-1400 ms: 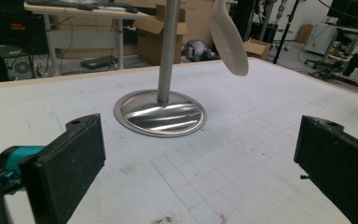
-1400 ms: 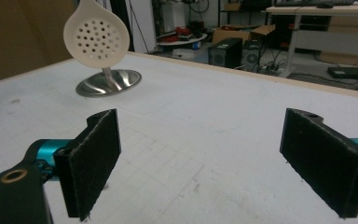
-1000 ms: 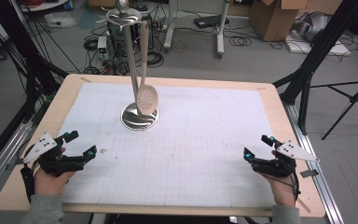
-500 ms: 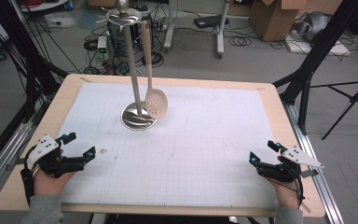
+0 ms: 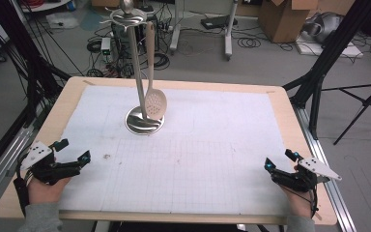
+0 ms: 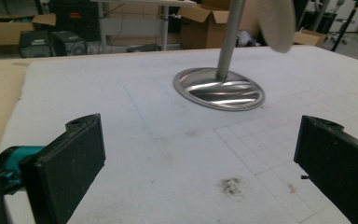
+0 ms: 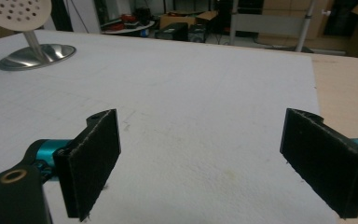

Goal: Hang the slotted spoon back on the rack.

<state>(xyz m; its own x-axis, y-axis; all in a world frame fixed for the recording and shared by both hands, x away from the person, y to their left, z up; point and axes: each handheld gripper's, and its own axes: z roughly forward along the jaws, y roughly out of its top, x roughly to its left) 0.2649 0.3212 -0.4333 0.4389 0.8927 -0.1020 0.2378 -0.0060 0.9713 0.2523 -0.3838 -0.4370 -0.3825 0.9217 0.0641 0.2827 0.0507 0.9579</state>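
Slotted spoon (image 5: 154,103) hangs from steel stand (image 5: 145,121), far-left on counter (image 5: 290,121). Left hand-held gripper (image 5: 74,151) and right hand-held gripper (image 5: 280,160) rest near front corners, jaws apart, holding nothing.

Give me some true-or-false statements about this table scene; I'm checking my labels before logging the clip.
1. The slotted spoon hangs from the metal stand. True.
2. The left tongs grip the spoon. False: they are open and empty near the table's front edge.
3. The right tongs are open. True.
4. The spoon's head lies flat on the white mat. False: it hangs above the stand's round base.
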